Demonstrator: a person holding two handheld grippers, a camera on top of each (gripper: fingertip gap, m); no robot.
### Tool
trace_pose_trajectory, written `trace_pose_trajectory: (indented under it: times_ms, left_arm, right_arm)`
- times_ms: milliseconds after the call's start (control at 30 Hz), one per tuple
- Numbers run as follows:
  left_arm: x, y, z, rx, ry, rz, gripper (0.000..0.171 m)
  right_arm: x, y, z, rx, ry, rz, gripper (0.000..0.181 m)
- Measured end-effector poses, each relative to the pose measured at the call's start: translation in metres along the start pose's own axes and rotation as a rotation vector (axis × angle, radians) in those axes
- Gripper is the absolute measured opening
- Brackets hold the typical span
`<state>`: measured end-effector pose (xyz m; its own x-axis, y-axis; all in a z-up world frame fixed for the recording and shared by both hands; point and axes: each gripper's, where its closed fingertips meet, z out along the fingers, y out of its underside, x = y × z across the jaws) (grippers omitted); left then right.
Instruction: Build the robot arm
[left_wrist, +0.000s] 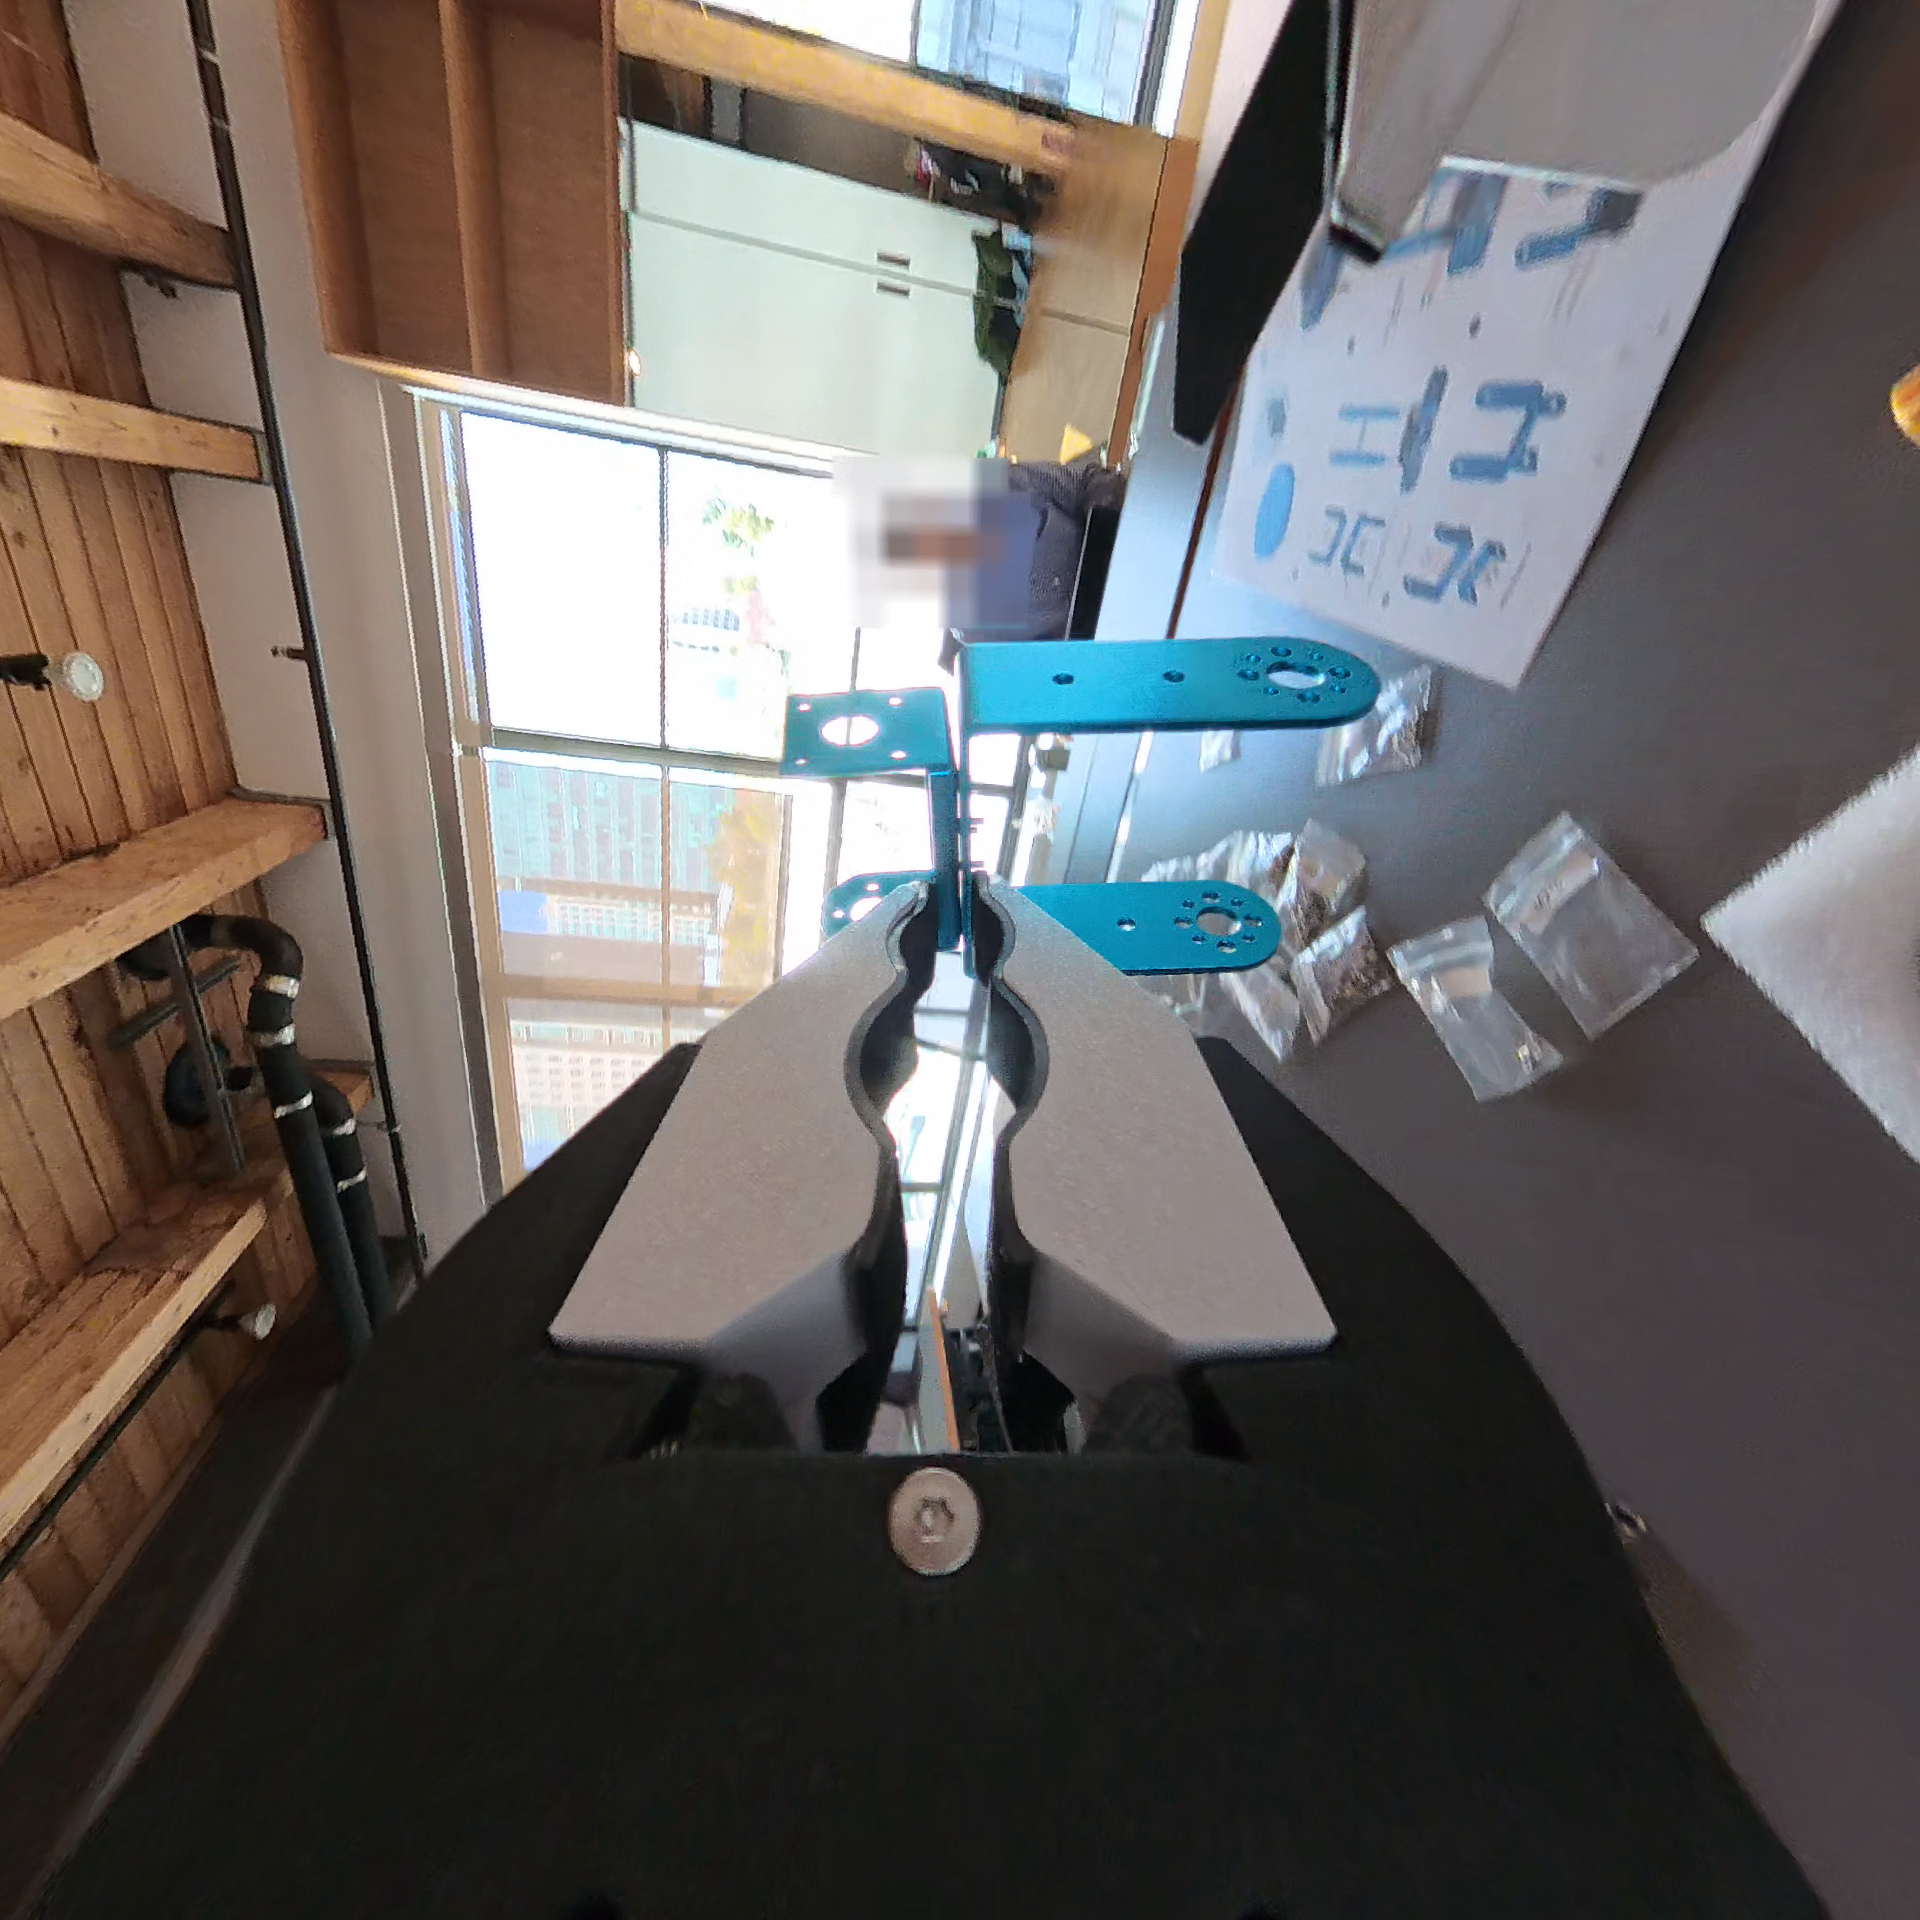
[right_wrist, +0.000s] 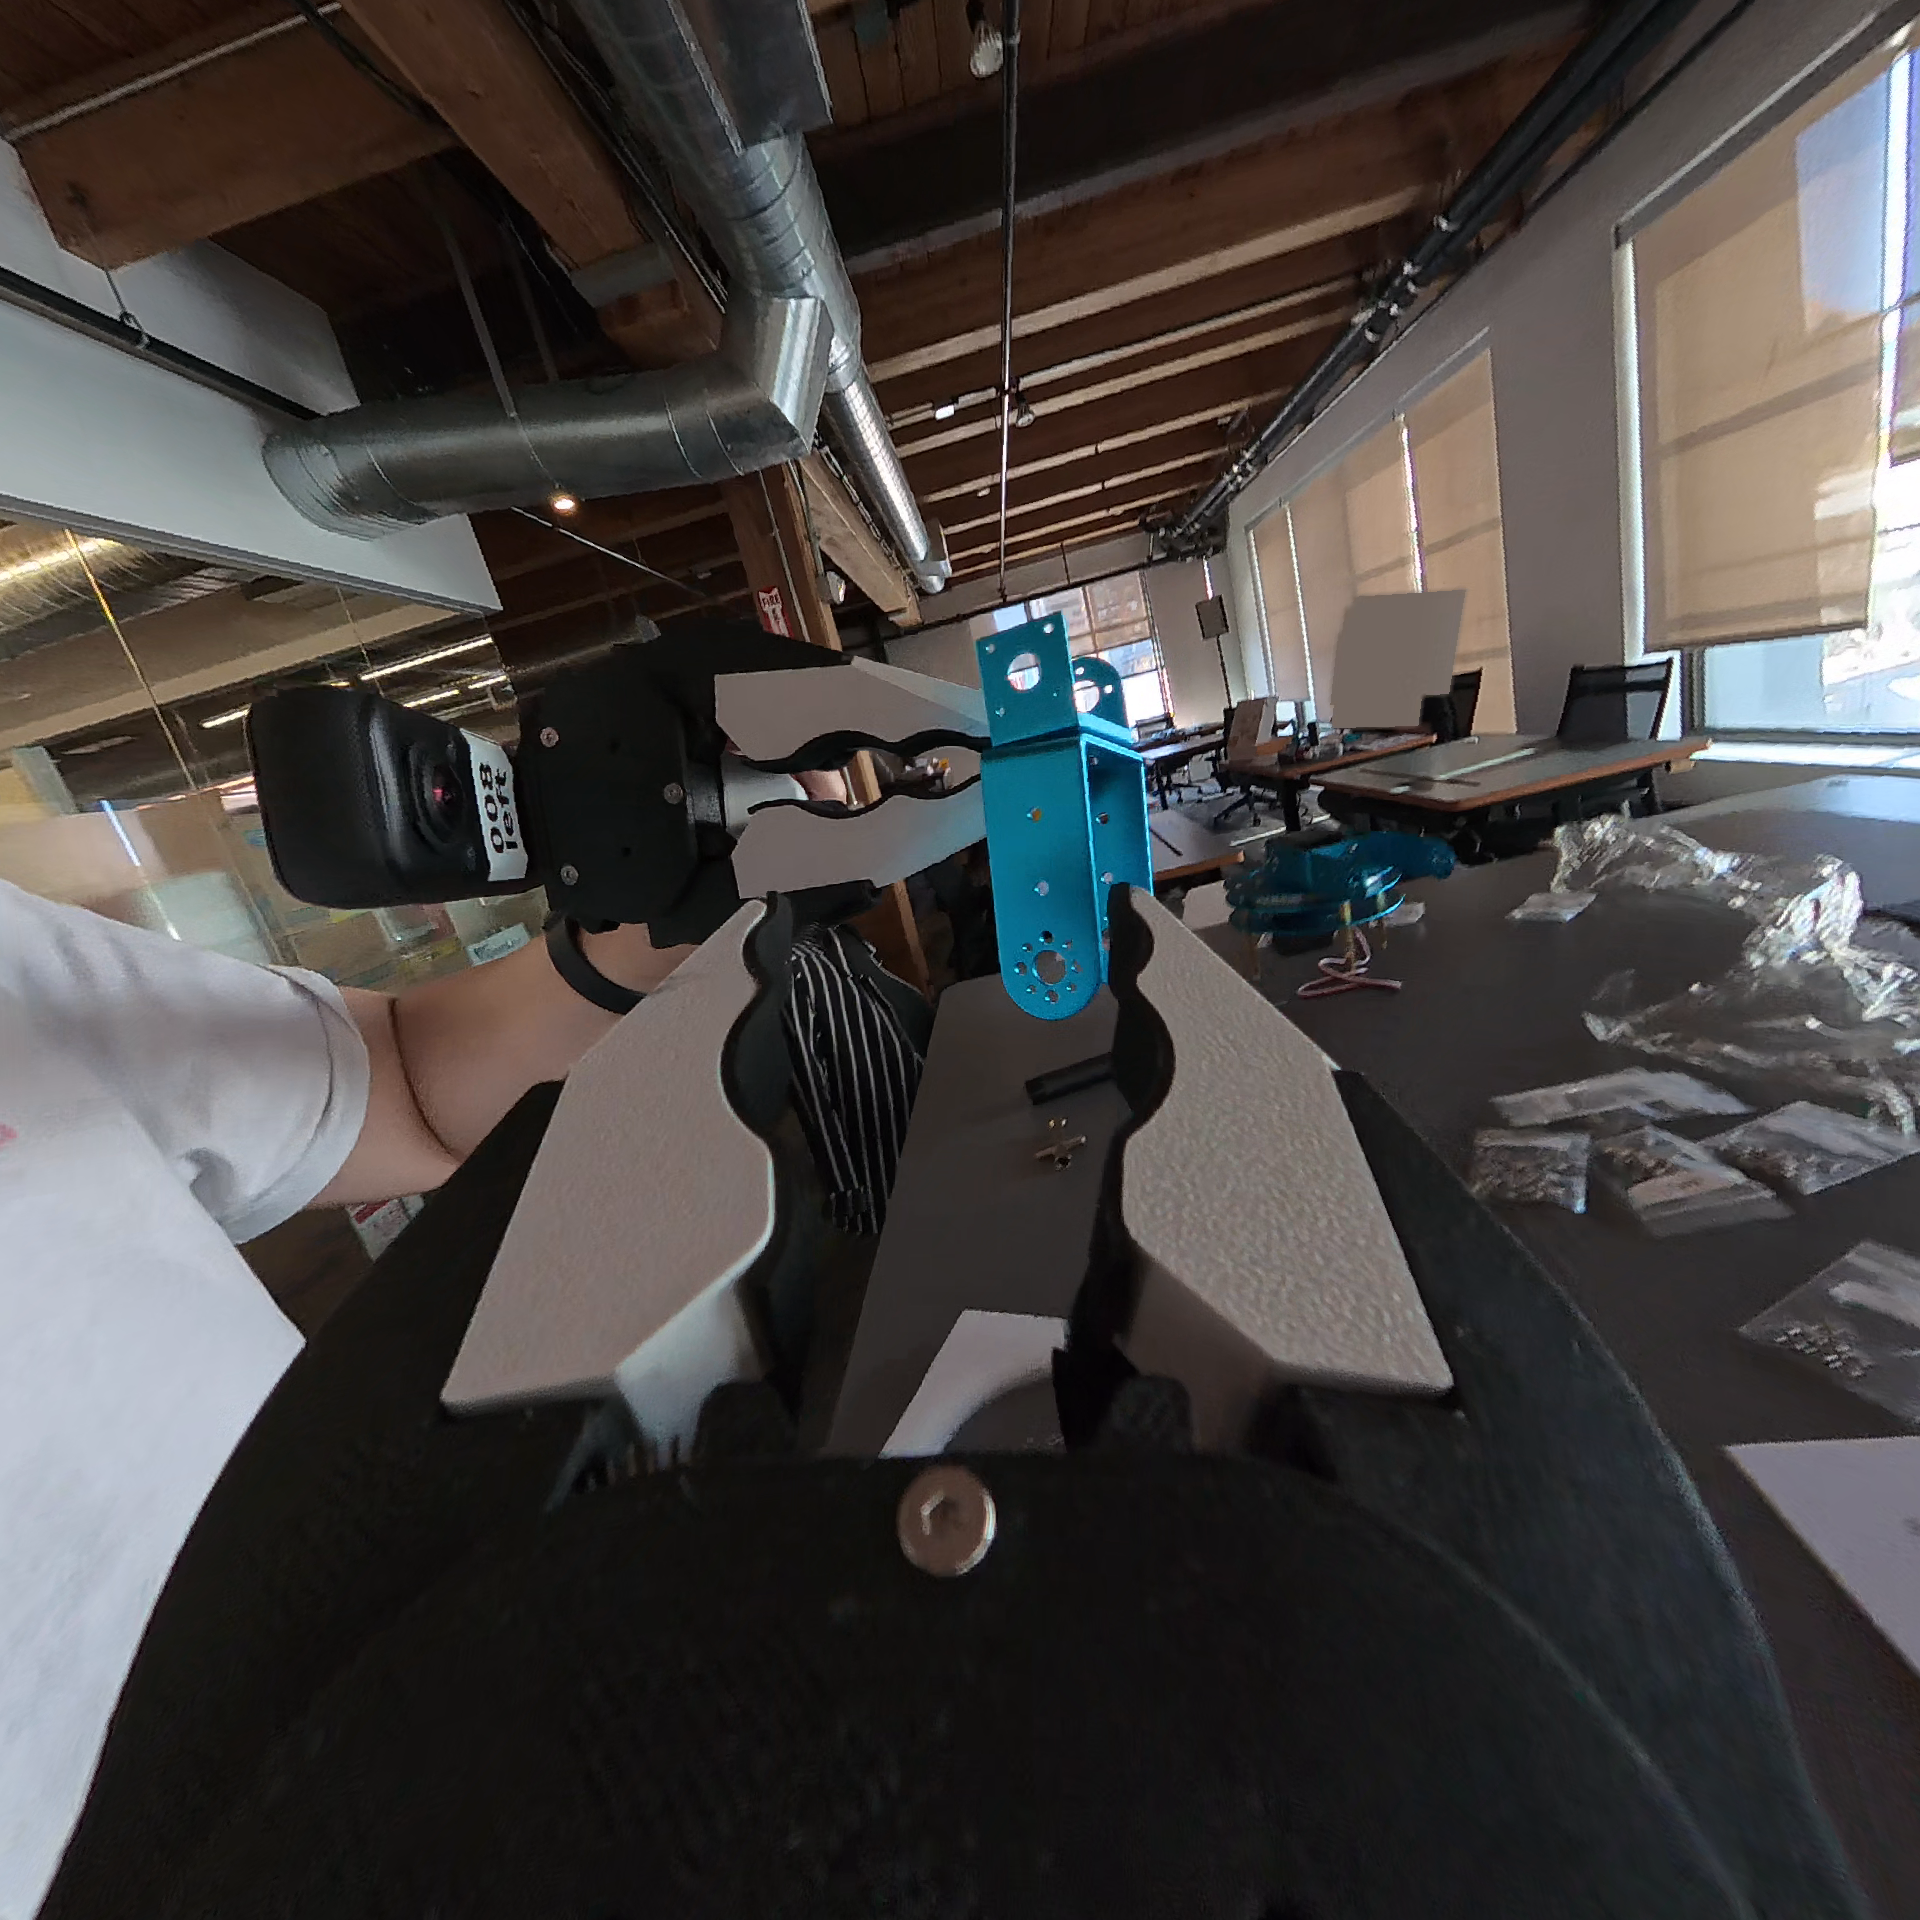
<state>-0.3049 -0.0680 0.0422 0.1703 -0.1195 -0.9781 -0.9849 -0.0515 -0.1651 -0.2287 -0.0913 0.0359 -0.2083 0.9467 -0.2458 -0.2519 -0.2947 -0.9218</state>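
Observation:
My left gripper (left_wrist: 948, 902) is shut on a blue metal bracket assembly (left_wrist: 1143, 686), a U-shaped bracket with a small L-shaped plate (left_wrist: 862, 732) joined to it, and holds it in the air beside the dark table (left_wrist: 1714, 831). In the right wrist view the left gripper (right_wrist: 971, 774) comes in from the left and pinches the same blue bracket (right_wrist: 1049, 831), which hangs with its round-ended arm downward. My right gripper (right_wrist: 940, 920) is open and empty, its fingertips just below and either side of the bracket's lower end.
Several small clear bags of hardware (left_wrist: 1340, 935) lie on the table, also seen in the right wrist view (right_wrist: 1631, 1153). A white sheet with blue drawings (left_wrist: 1434, 436), crumpled plastic wrap (right_wrist: 1766, 956), a blue assembled part (right_wrist: 1320, 883), a white box (right_wrist: 997, 1174) with small screws and a person's arm (right_wrist: 447, 1049). The tips of one gripper are about 9 cm away from the tips of the other.

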Motion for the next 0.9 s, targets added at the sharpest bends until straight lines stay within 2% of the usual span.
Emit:
trace_pose_trajectory:
  times_ms: [100,233,300,367,467,600,700,767,900]
  left_arm:
    - [0.014,0.020,-0.003,-0.036,0.021,0.016,0.004]
    - [0.020,0.043,-0.007,-0.041,0.045,0.015,0.004]
    - [0.016,0.053,-0.010,-0.023,0.041,0.009,0.005]
    - [0.010,0.061,-0.011,0.001,0.041,-0.005,0.004]
    - [0.000,0.070,-0.011,0.045,0.037,0.001,0.004]
    - [-0.007,0.077,-0.008,0.131,0.042,-0.020,0.005]
    - [-0.009,0.077,-0.005,0.202,0.033,-0.027,0.005]
    - [-0.007,0.075,-0.003,0.255,0.051,-0.068,0.005]
    - [0.001,0.071,0.000,0.347,0.103,-0.149,0.004]
  right_arm:
    - [-0.002,0.020,0.010,-0.036,-0.006,0.013,0.060]
    - [-0.001,0.044,0.017,-0.085,0.023,-0.055,0.057]
    - [0.001,0.059,0.016,-0.134,0.060,-0.119,0.050]
    - [0.003,0.074,0.009,-0.219,0.102,-0.192,0.035]
    - [0.007,0.100,-0.008,-0.421,0.137,-0.236,0.014]
    - [0.024,0.142,-0.024,-0.781,0.208,-0.309,0.011]
    - [0.031,0.174,-0.026,-1.020,0.191,-0.379,0.013]
    - [0.037,0.185,-0.020,-1.062,0.183,-0.395,0.013]
    - [0.037,0.188,-0.007,-1.022,0.176,-0.342,0.012]
